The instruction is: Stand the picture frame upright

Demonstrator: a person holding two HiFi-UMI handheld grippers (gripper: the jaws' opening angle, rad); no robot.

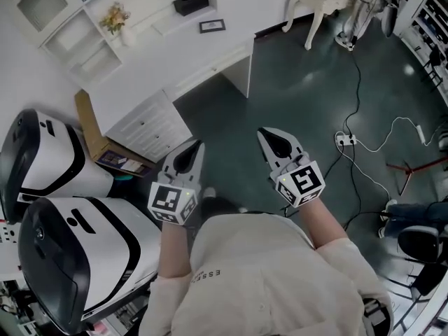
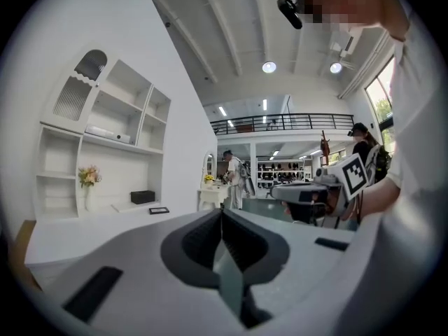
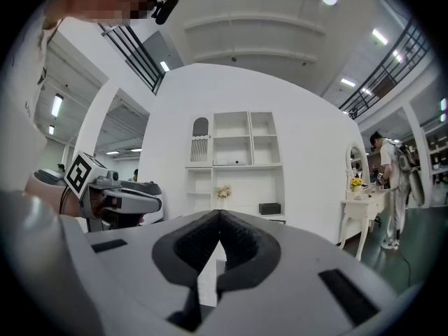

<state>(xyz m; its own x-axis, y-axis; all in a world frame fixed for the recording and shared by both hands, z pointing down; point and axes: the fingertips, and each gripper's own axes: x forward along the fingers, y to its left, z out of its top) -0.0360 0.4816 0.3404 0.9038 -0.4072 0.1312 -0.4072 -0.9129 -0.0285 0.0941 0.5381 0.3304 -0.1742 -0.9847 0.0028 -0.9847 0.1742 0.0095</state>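
So nothing is in hand yet. The left gripper [image 1: 190,150] and right gripper [image 1: 276,140] are both fully closed and empty, held out roughly level over the dark floor. The small black-edged rectangular picture frame [image 1: 212,26] lies flat on the white desk surface [image 1: 175,54], well apart from both grippers, near the black rectangular box [image 1: 190,3] and the vase of pale flowers [image 1: 115,19].

My take on doing this well: walk up to the surface first, and open one gripper before reaching in rather than at the last second. A flat, thin frame gives little to pinch, so I'd go for one long edge, clamp it lightly, then tip it up slowly. I'd use the other gripper, closed, to brace the bottom edge so it doesn't skid toward the box.

Hard to tell from here: the frame is tiny in the head view and in the left gripper view [image 2: 159,210], so I can't say if it's face up or whether it has a rear stand. In the right gripper view I can't pick it out for sure.
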